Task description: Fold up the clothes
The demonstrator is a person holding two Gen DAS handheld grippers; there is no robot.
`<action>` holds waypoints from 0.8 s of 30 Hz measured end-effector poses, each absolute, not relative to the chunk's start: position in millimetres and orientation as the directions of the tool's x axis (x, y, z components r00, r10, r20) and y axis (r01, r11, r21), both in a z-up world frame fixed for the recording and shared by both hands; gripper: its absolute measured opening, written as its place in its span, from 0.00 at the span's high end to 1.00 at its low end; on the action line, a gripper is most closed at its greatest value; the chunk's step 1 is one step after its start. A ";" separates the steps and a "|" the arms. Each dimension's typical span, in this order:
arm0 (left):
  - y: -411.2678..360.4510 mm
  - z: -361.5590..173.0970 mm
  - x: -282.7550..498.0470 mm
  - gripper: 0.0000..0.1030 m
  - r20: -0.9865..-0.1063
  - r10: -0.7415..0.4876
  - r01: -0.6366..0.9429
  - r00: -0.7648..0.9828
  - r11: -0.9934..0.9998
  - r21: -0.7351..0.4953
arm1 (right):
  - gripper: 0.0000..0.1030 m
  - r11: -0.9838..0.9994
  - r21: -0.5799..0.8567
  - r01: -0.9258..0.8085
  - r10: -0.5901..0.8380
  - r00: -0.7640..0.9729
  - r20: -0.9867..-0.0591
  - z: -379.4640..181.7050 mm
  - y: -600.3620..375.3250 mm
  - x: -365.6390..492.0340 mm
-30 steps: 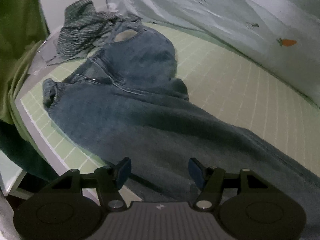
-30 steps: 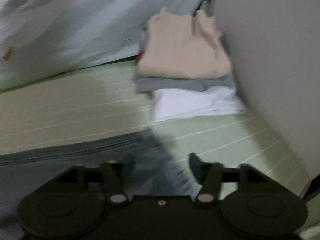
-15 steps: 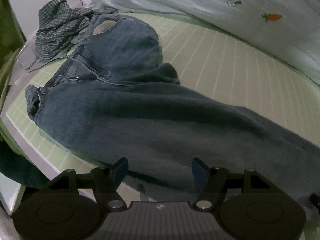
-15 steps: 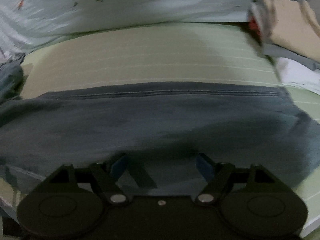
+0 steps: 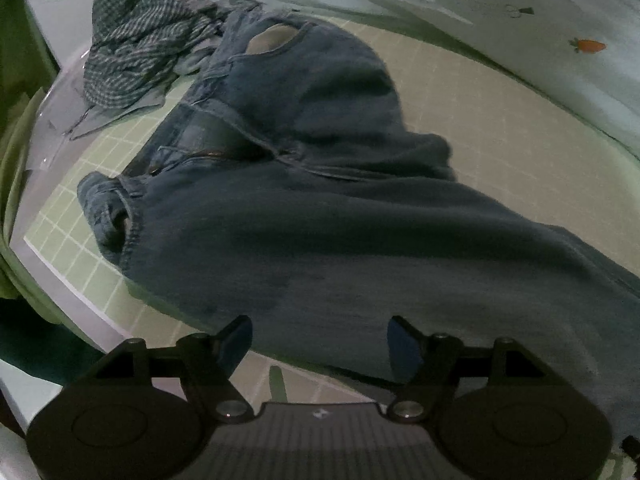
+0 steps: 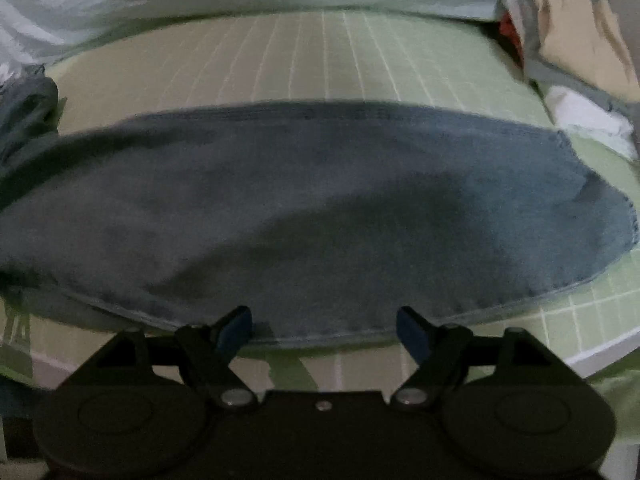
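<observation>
- Jeans (image 5: 320, 208) lie spread along a green gridded mat (image 5: 500, 132), waist end toward the far left corner, legs running off to the right.
- Right-wrist view shows the legs (image 6: 320, 208) flat across the mat, hem edge at the right, near seam just ahead of the fingertips.
- Left gripper (image 5: 320, 344) hovers over the near edge of the jeans at the thigh; its jaws are opening, wide apart, with denim under the gap but nothing pinched.
- Right gripper (image 6: 324, 328) hangs over the near seam of the legs; jaws wide apart, gripping nothing.
- Checked cloth (image 5: 136, 40) sits crumpled at the far left corner, touching the waistband.
- Pale sheet (image 5: 480, 8) with small carrot prints bounds the mat's far side.
- Folded stack (image 6: 576, 64), beige on top, grey and white under it, stands at the far right of the mat, near the hem but apart from it.
- Green fabric (image 5: 12, 152) hangs along the left edge, off the mat.
</observation>
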State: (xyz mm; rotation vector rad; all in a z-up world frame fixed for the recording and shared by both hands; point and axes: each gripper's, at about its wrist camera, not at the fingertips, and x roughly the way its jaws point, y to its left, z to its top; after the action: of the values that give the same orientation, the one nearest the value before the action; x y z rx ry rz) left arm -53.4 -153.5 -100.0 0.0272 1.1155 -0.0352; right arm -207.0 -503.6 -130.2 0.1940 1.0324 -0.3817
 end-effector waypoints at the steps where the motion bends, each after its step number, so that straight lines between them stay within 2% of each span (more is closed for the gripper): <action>1: -149.2 -101.7 -51.8 0.27 -0.900 -0.016 0.047 0.436 0.999 0.005 | 0.21 0.920 -0.016 0.391 -0.214 0.468 -0.858 -128.5 -496.9 -204.3; 7: -127.7 -109.5 -41.7 0.26 -0.908 -0.021 0.051 0.418 0.999 0.000 | 0.19 0.941 0.011 0.337 -0.164 0.487 -0.858 -138.0 -462.2 -168.3; 13: -97.9 -108.2 -25.4 0.25 -0.900 -0.004 0.024 0.437 1.000 0.007 | 0.14 0.939 -0.002 0.344 -0.159 0.429 -0.889 -147.9 -446.4 -174.8; 24: -61.6 -86.6 45.7 0.20 -0.852 -0.028 0.016 0.523 1.000 -0.023 | 0.12 0.840 0.000 0.542 -0.290 0.449 -0.845 -126.8 -461.4 -128.4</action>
State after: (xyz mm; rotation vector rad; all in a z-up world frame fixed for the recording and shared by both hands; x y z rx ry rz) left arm 45.7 -61.6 -86.6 -0.0127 1.0196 -0.0259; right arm -128.4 -461.4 -126.8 0.2883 0.9785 -0.5231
